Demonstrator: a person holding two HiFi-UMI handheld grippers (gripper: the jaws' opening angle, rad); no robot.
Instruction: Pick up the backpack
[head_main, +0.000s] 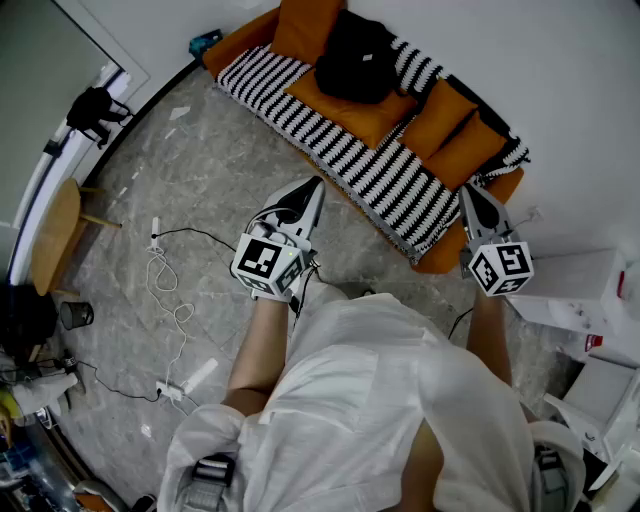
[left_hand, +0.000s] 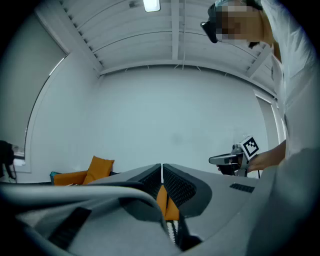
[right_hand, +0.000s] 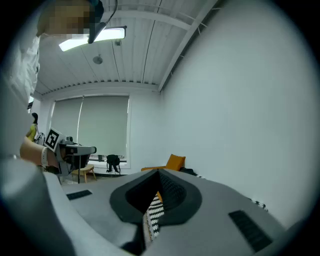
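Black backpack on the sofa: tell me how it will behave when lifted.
Probably floppy: the black backpack slumps in a rounded heap on the orange cushion. Likely to sag and fold if grabbed by its fabric. Weight unclear: contents hidden.

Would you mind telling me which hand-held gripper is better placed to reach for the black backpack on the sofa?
Left, probably. The left hand-held gripper points roughly toward the backpack and sits nearer it; the right hand-held gripper hangs over the other end of the sofa. Both are shut and empty.
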